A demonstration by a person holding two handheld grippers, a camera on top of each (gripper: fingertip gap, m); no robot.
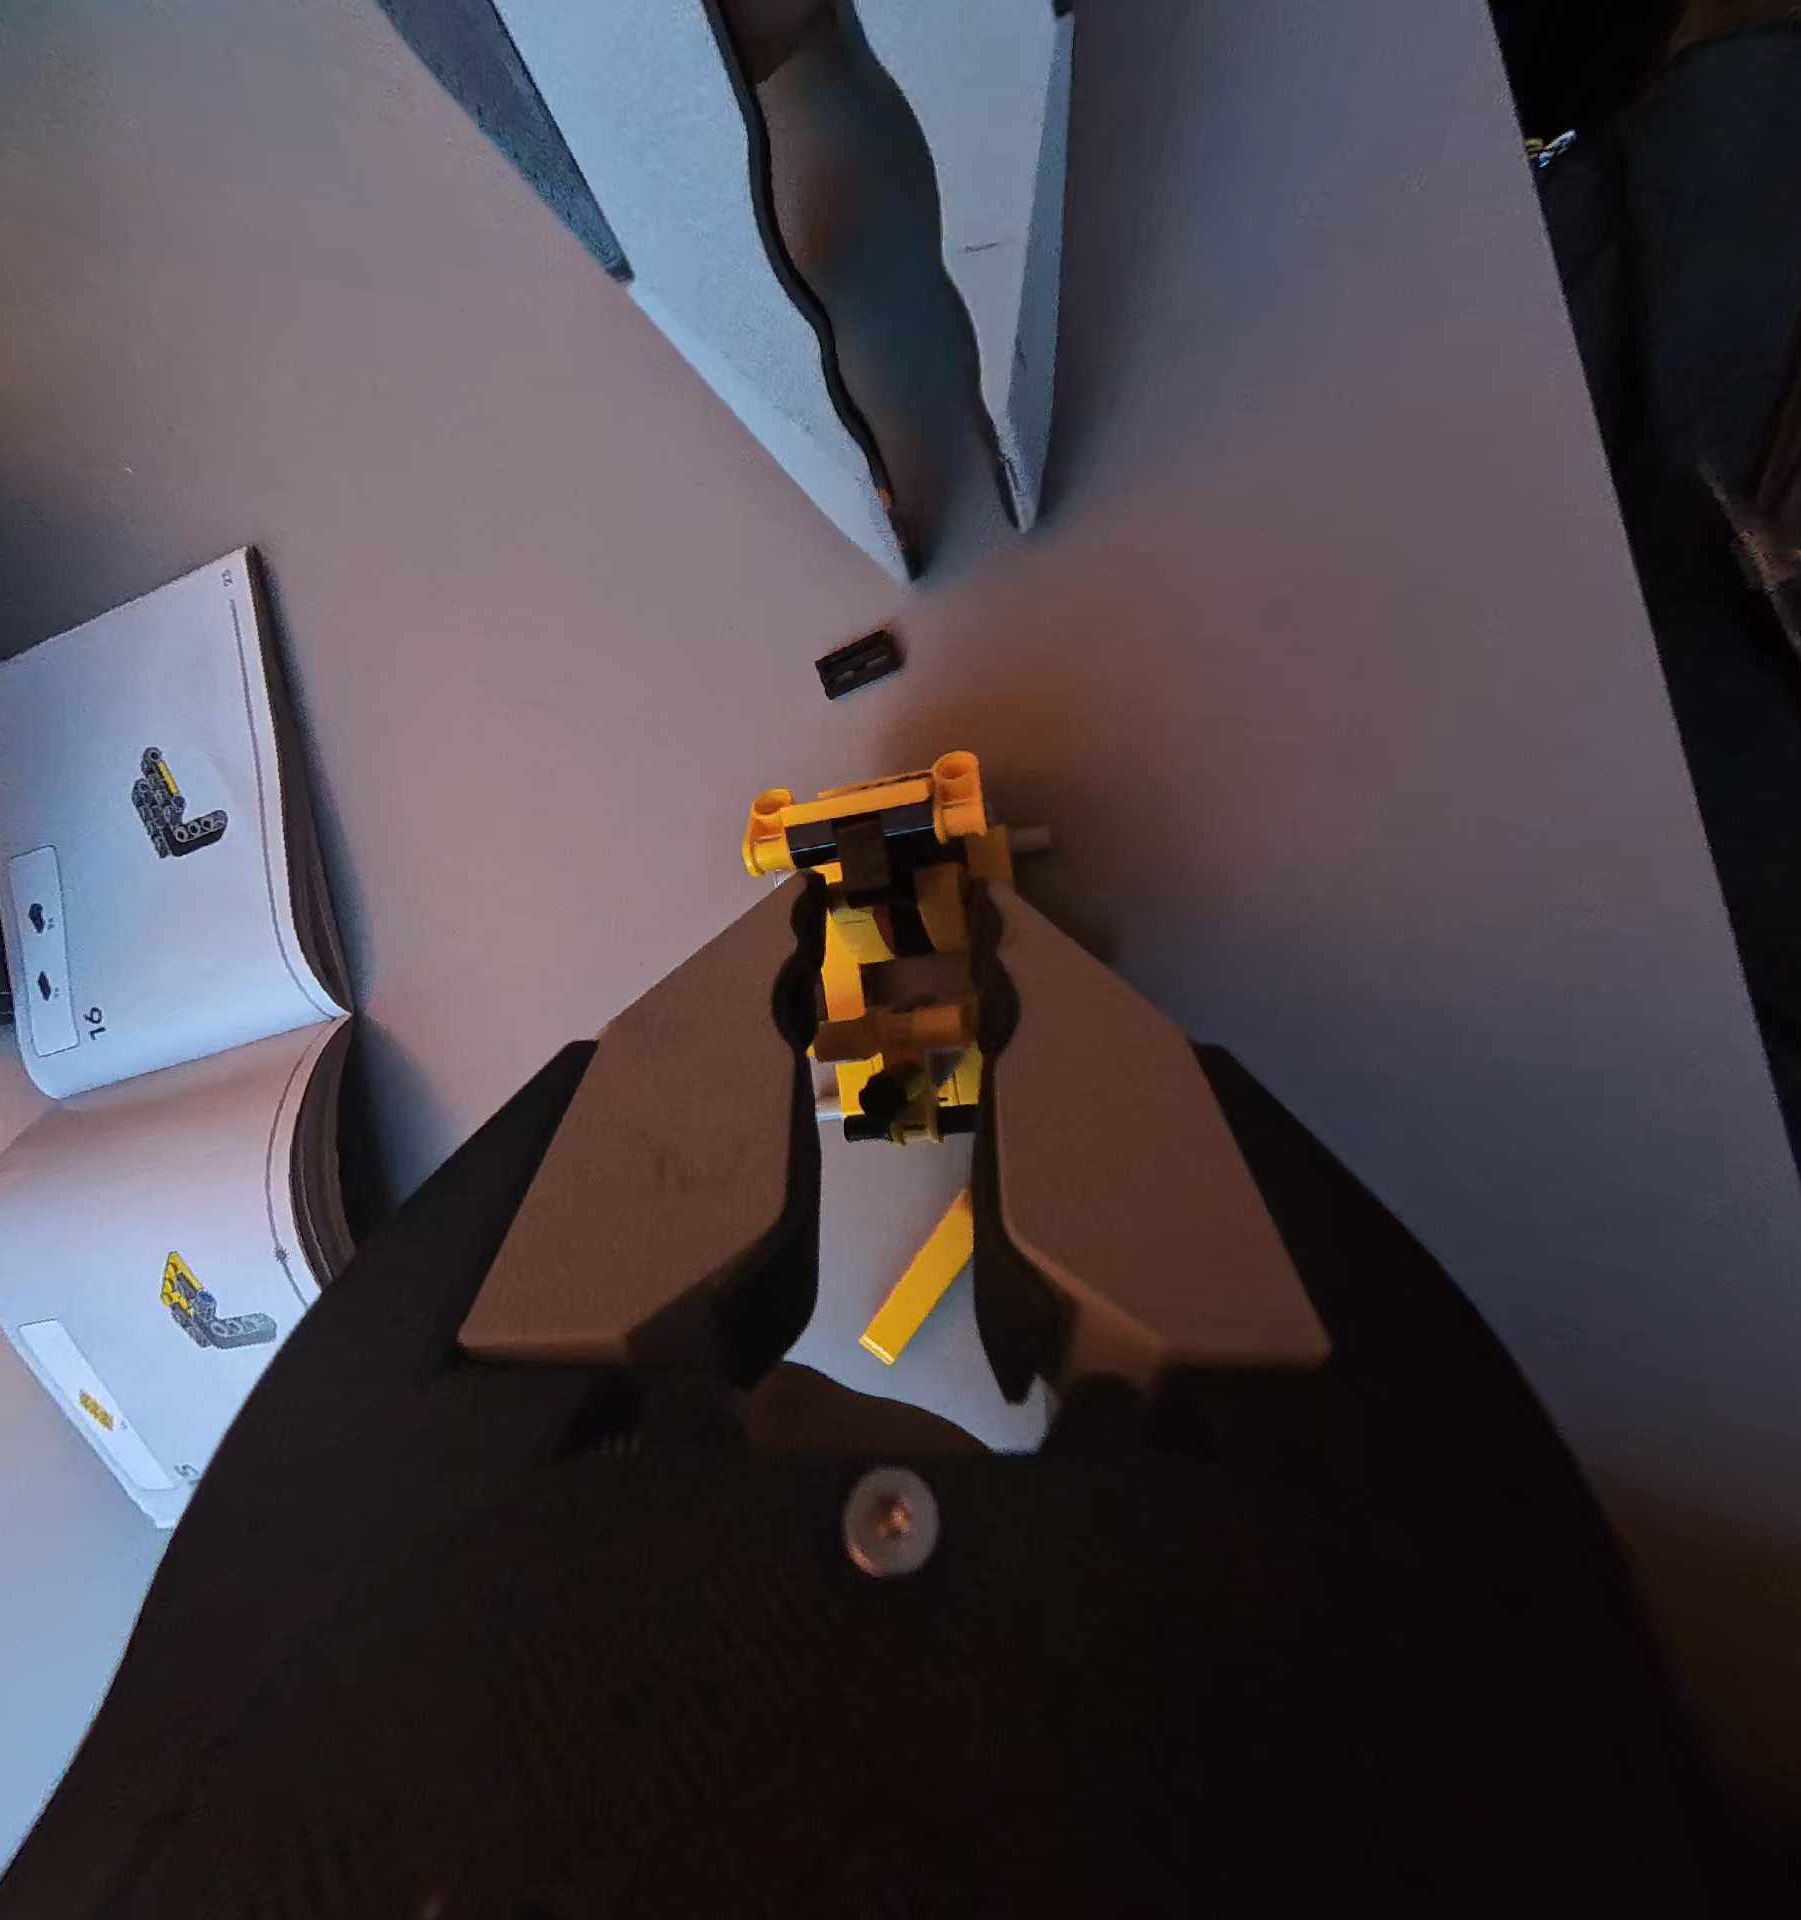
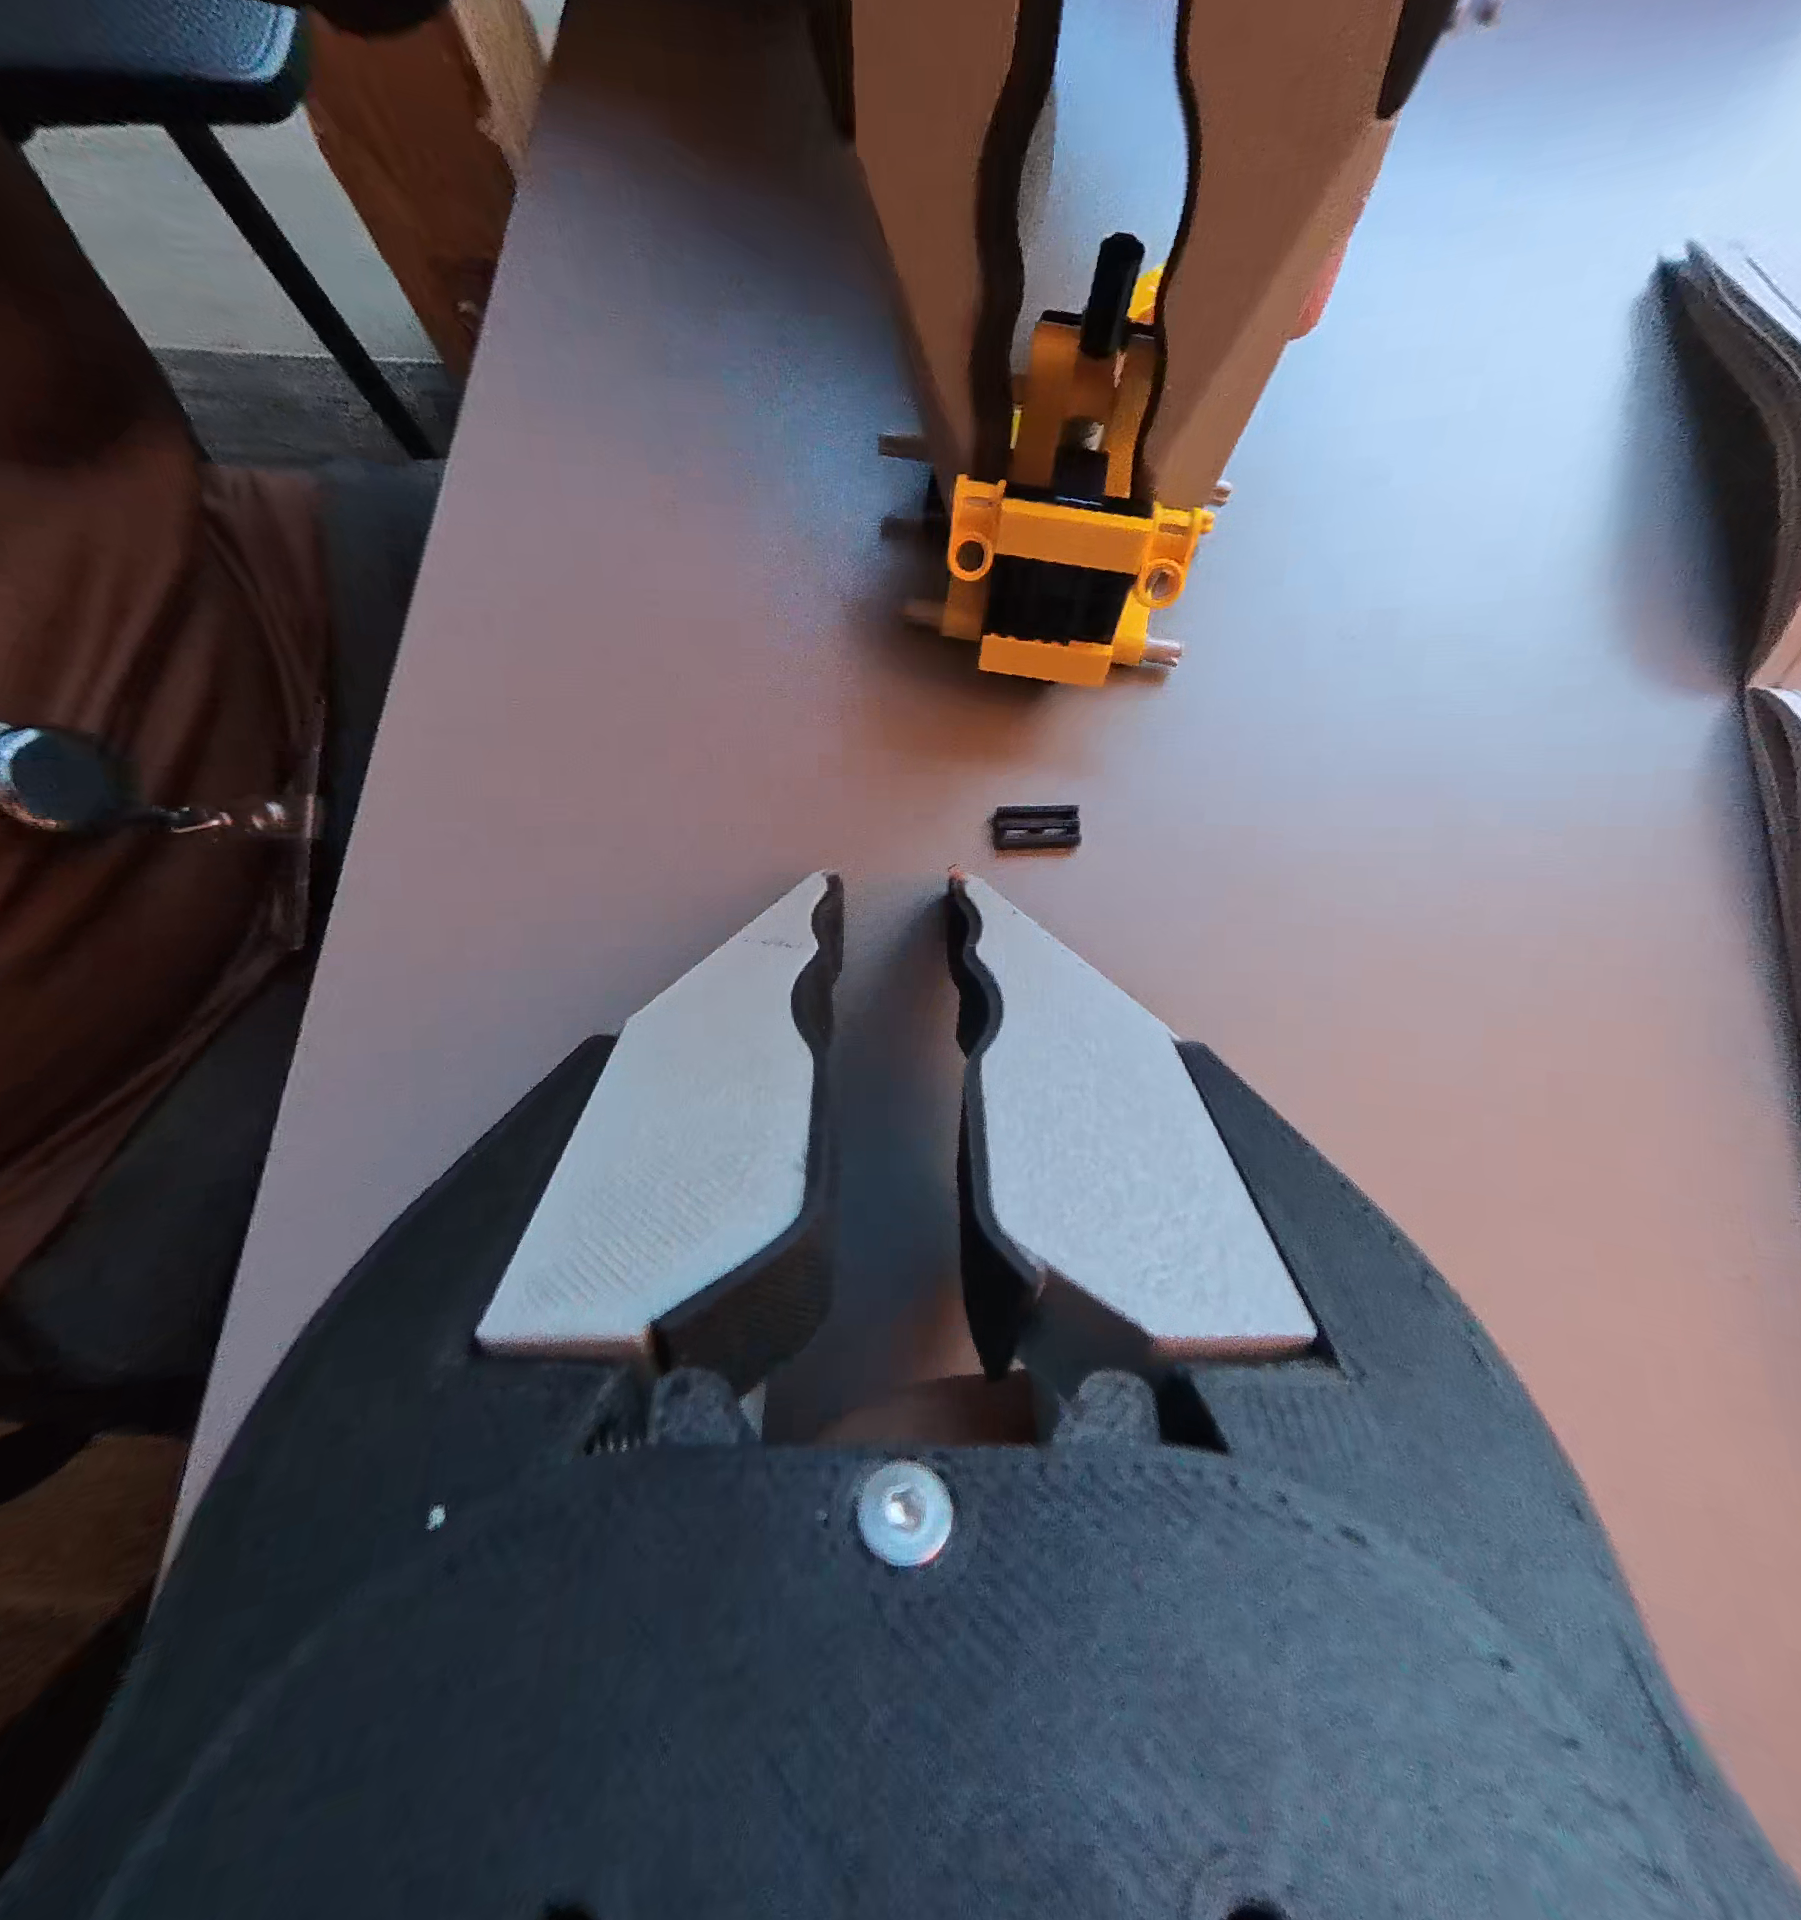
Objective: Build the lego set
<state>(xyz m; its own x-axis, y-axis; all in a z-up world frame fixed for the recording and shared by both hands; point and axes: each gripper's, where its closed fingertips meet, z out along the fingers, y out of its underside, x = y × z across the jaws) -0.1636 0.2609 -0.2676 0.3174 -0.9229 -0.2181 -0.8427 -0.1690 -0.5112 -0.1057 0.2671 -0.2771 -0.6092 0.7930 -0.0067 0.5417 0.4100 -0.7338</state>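
Grey tabletop (image 2: 1395,935) carries the yellow-and-black lego vehicle (image 2: 1067,582), clamped by the left gripper (image 1: 891,883), whose fingers hide its midsection. Right gripper (image 2: 891,883) hovers narrowly parted and empty beside a small black brick (image 2: 1036,829).

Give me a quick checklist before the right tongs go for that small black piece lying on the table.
1. Left tongs clamped on the yellow and black model: ok, fingers press both its sides.
2. Model seated on the table: ok, it looks to rest flat.
3. Right tongs empty and open: ok, a gap shows between the fingers.
4. Small black piece reachable: ok, it lies loose just beyond the right fingertips, slightly to one side.
5. Tongs lined up with the piece: not ok, it sits off the gap's centre line.
6. Instruction booklet open at the right step: cannot tell.
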